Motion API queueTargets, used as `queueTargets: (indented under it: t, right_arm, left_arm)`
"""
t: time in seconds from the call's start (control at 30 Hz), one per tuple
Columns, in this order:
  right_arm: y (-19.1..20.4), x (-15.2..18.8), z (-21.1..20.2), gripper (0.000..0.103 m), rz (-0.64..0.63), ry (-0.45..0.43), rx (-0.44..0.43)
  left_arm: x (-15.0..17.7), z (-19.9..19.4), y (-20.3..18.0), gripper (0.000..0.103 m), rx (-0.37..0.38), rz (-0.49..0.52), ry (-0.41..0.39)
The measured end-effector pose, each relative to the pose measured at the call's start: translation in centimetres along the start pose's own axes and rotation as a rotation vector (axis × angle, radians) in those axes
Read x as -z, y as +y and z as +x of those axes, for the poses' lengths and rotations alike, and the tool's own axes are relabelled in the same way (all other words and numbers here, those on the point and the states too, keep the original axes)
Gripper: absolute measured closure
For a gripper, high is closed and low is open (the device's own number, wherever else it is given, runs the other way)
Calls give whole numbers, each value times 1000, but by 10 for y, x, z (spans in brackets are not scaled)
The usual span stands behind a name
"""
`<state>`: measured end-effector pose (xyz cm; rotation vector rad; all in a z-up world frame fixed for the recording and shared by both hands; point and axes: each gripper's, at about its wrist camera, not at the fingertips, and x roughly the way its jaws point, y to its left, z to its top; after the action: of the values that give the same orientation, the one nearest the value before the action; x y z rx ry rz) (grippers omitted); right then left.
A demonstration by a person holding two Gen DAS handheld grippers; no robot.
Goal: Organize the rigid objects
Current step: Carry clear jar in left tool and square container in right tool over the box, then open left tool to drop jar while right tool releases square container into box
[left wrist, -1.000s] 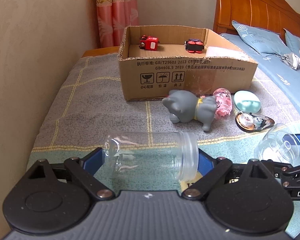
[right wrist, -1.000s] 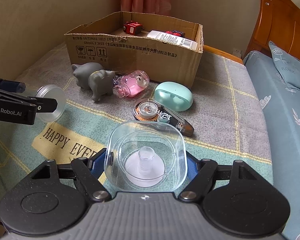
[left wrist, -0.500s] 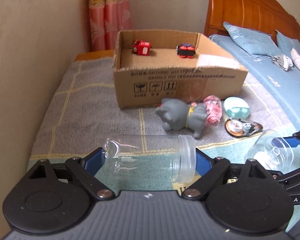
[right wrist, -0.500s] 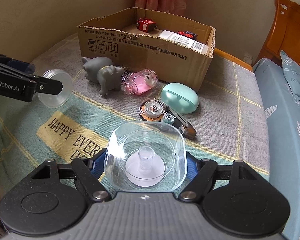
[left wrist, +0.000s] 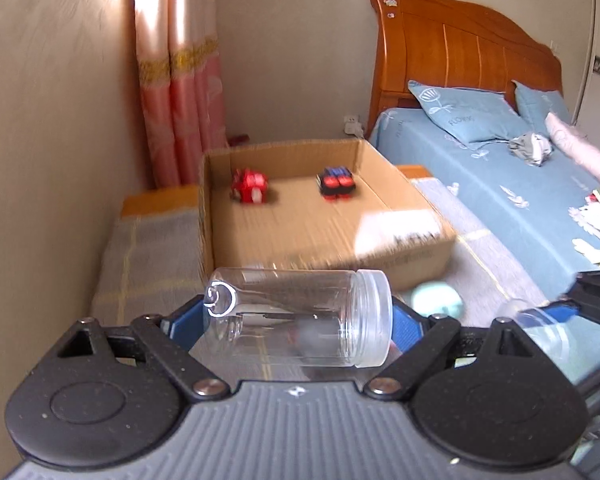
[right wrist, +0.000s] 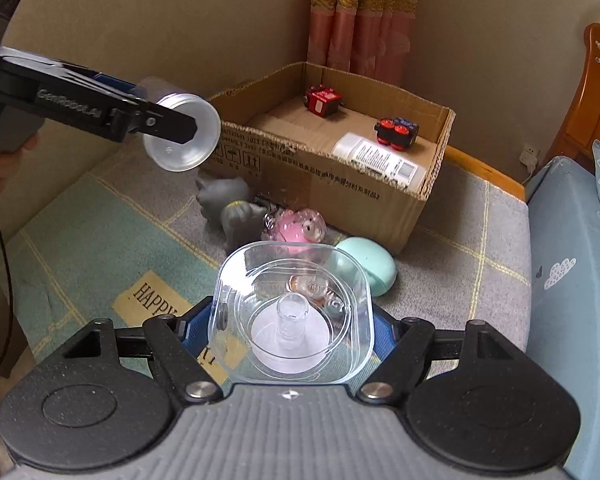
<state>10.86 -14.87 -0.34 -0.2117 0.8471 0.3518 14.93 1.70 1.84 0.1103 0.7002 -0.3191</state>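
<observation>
While both hands hover above the blanket-covered surface, the left tongs [left wrist: 300,316] pinch a clear plastic jar [left wrist: 300,318] sideways across its length, threaded mouth to the right, probably so it can be carried level over the open brown cardboard box [left wrist: 320,216] ahead. The right tongs [right wrist: 292,320] clamp a clear square-shouldered plastic container [right wrist: 292,312] by its two sides, open end facing the box, and it too hangs in the air. Inside the box lie a red toy block [right wrist: 322,100], a dark blue and red toy block [right wrist: 396,130] and a white labelled tube [right wrist: 380,158]; a grey animal figure [right wrist: 232,204], a pink transparent pig charm [right wrist: 296,226] and a mint-green oval case [right wrist: 370,270] wait on the blanket just beside its front wall.
</observation>
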Motion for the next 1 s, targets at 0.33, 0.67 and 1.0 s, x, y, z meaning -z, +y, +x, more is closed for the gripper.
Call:
queueTargets:
  t: [0.33, 0.67, 1.0]
  right_arm:
    - [-15, -40, -19, 23, -32, -113, 50]
    - [-26, -53, -18, 23, -25, -131, 64]
    - [-45, -81, -9, 23, 17, -136, 53]
  left_arm:
    - [-65, 53, -2, 12, -73, 94, -15]
    - [-58, 78, 4, 6, -92, 56, -16]
    - [-13, 28, 3, 5, -112, 10, -9]
